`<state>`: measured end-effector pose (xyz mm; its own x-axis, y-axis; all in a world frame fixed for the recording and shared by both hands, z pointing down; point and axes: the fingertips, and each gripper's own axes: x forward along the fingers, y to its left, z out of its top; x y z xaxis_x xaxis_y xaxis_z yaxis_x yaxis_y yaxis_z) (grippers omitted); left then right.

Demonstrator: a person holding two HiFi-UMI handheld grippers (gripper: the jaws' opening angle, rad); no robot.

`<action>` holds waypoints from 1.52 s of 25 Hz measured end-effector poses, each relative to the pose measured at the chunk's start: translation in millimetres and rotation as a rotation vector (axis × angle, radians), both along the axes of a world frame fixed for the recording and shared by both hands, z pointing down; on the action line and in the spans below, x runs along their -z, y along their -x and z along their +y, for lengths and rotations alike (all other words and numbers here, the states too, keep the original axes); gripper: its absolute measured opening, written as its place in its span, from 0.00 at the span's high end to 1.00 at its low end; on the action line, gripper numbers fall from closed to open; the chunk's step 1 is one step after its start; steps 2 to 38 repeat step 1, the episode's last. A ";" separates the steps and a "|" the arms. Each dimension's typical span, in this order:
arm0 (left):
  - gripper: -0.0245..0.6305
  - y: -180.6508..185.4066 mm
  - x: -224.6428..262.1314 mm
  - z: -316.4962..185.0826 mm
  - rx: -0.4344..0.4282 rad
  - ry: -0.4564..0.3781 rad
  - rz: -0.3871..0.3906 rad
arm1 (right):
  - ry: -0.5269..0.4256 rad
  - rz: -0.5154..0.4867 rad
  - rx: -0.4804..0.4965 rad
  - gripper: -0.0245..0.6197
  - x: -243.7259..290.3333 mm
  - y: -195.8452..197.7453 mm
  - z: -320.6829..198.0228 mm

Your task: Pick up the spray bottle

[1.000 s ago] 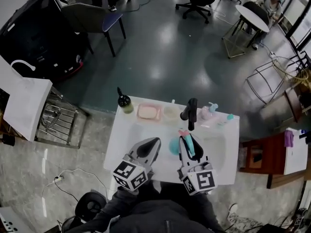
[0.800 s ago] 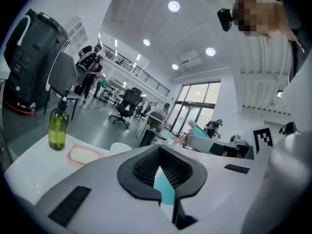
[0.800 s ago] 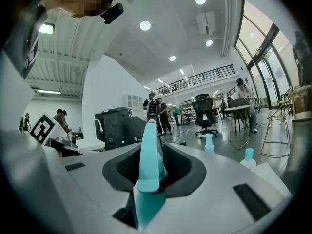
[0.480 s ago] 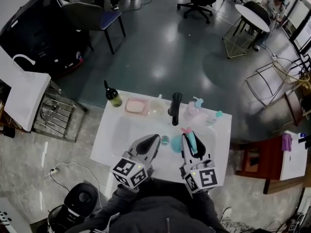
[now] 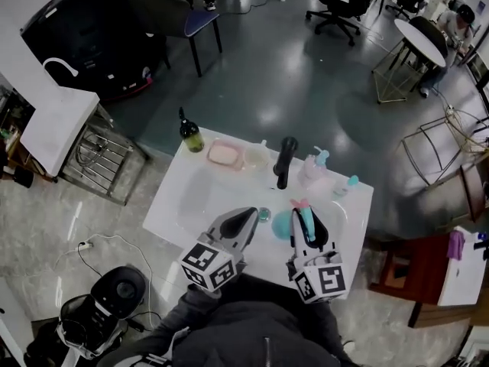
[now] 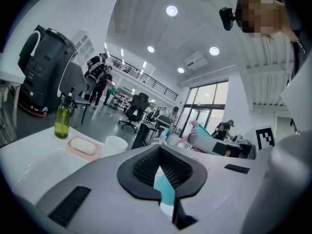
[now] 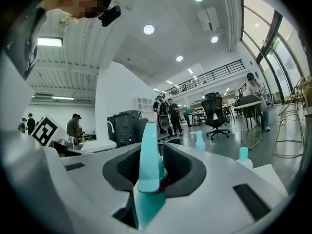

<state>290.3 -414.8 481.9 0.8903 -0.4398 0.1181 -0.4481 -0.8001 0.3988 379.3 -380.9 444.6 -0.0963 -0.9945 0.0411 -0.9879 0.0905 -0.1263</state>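
In front of the faucet (image 5: 284, 161), over the basin of the white counter (image 5: 172, 212), the teal spray bottle (image 5: 281, 225) is held clear of the surface. It is pinched by the right gripper (image 5: 306, 214), whose jaws are closed on the bottle's head. In the right gripper view the teal trigger of the spray bottle (image 7: 148, 169) is seen standing up between the dark pads of the right gripper (image 7: 155, 145). The left gripper (image 5: 246, 220) is held just left of the bottle, its jaws pressed together at the tips, with nothing pinched. In its own view only a strip of teal is seen through the narrow gap behind the tips of the left gripper (image 6: 158, 147).

No brand or label can be read; any print on the bottles is too small. The only plain markings are the square black-and-white markers (image 5: 208, 266) on the gripper cubes.

Left of the faucet a cup (image 5: 256, 157), a pink soap dish (image 5: 225, 154) and an olive bottle (image 5: 189, 132) are lined up. Right of it a pump bottle (image 5: 313, 167) and a capped bottle (image 5: 348, 184) are set.

Compared with a second ago, the same grip on the bottle is kept, both grippers have been drawn a little back from the faucet, and the counter is seen shifted in the head view.
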 end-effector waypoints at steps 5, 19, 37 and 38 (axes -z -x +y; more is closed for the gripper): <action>0.96 0.5 -1.1 1.7 0.002 0.002 -0.001 | 0.001 -0.005 0.003 0.80 -1.0 0.1 1.0; 0.96 0.5 -1.1 1.7 0.002 0.002 -0.001 | 0.001 -0.005 0.003 0.80 -1.0 0.1 1.0; 0.96 0.5 -1.1 1.7 0.002 0.002 -0.001 | 0.001 -0.005 0.003 0.80 -1.0 0.1 1.0; 0.96 0.5 -1.1 1.7 0.002 0.002 -0.001 | 0.001 -0.005 0.003 0.80 -1.0 0.1 1.0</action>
